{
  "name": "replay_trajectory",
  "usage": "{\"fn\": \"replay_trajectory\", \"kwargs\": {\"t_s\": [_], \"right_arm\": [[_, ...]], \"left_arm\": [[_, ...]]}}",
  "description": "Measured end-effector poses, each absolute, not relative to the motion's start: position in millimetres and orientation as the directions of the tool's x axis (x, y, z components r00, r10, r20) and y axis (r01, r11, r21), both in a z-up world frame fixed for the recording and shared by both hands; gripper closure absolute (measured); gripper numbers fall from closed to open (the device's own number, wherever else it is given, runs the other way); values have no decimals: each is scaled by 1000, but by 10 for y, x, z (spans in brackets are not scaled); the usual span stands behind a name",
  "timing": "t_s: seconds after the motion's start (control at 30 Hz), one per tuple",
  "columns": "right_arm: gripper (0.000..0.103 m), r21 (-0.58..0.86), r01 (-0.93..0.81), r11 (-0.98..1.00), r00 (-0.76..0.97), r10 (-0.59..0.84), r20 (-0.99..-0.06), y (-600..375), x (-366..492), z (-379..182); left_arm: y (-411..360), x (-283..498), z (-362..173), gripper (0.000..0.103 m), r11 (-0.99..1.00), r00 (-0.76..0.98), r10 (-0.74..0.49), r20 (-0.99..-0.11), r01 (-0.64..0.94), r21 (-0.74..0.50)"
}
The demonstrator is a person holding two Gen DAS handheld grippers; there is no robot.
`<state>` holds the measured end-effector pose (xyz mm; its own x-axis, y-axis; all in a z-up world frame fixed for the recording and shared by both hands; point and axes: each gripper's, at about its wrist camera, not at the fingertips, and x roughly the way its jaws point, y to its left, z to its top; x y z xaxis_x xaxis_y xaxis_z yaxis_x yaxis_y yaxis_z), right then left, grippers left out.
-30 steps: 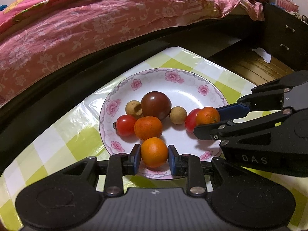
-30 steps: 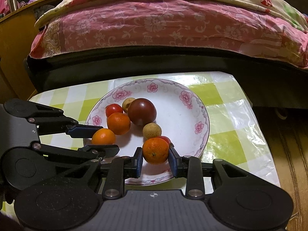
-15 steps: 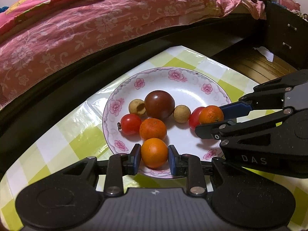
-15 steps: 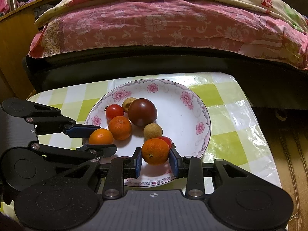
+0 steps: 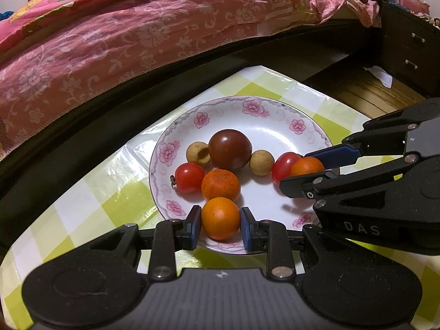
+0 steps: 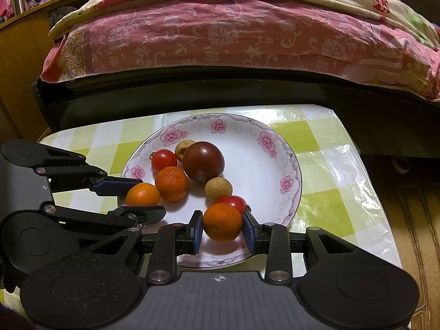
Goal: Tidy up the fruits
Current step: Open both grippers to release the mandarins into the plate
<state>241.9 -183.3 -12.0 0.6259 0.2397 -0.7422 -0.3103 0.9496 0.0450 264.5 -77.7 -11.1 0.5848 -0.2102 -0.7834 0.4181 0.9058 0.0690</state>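
Behind the low tabletop (image 5: 90, 189), with its green-and-white checked cover, runs a bed (image 5: 137, 35) under a pink flowered quilt. On the cover stands a flowered plate (image 5: 275, 107) that holds all the fruit: a dark plum-coloured fruit (image 5: 230, 149) in the middle, two small tan fruits beside it, two red cherry tomatoes and three small oranges. The left claw (image 5: 220, 228) is clamped on the near orange (image 5: 220, 221) at the plate's near edge, its blue pads pressed to both sides. The right claw (image 6: 223, 229) brackets another orange (image 6: 222, 221) that sits against a cherry tomato (image 6: 232, 202); in the right wrist view the right pad seems to touch the orange, while a thin gap shows at the left pad, so the grip looks loose or just let go. Both oranges appear to rest on the plate, though whether the left one is raised a little I cannot tell. The step in hand seems to be placing, or picking, oranges on the plate. The next move calls for one claw to act at a time, with care not to knock the tomato or roll the round fruit.
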Motion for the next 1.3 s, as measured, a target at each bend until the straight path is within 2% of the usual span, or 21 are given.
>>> {"fn": "replay_trajectory", "kwargs": {"t_s": [0.53, 0.73, 1.13, 1.3], "right_arm": [[71, 53, -291, 955, 641, 236, -731, -1846, 2431, -95], [67, 59, -283, 957, 658, 239, -714, -1857, 2412, -57], [66, 59, -259, 964, 675, 224, -702, -1899, 2394, -35], [62, 53, -247, 968, 681, 212, -701, -1919, 2378, -33]], "left_arm": [[-767, 2623, -79, 64, 908, 598, -205, -775, 412, 78], [-778, 2610, -76, 59, 905, 598, -212, -773, 420, 76], [-758, 2605, -67, 49, 911, 607, -203, -768, 404, 79], [-758, 2600, -66, 44, 911, 613, -196, -765, 403, 90]]}}
